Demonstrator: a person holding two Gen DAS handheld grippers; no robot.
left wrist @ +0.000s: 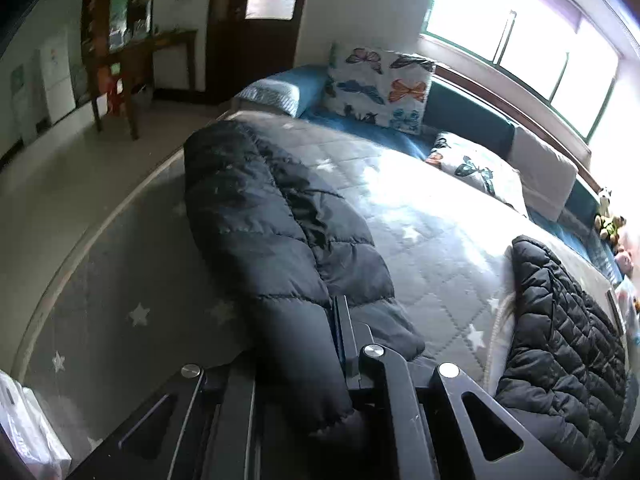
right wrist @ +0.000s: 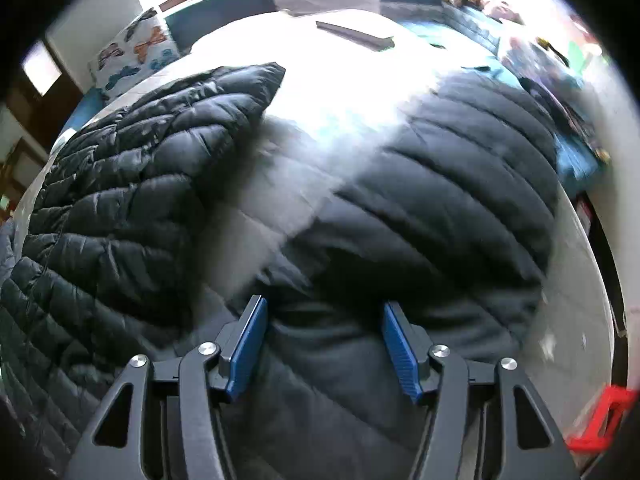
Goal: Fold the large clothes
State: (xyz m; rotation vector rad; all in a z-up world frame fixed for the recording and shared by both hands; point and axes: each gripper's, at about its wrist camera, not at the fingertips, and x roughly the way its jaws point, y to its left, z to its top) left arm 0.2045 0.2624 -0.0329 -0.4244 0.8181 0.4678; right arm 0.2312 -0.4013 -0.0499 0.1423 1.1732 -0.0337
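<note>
My left gripper is clamped shut on the smooth black puffer jacket, lifting its edge off the grey star-quilted bed to fold it. My right gripper stands open over dark padding, holding nothing. Only the left view shows the butterfly pillow's whole face; only the right, a red object.

Two black puffer jackets are seen on one bed: a smooth-quilted jacket and a diamond-quilted jacket. Two butterfly-print pillows are counted, one upright pillow and one lying pillow. One wooden desk and one dark door are shown. Two tools are counted, a left tool and a right tool.
</note>
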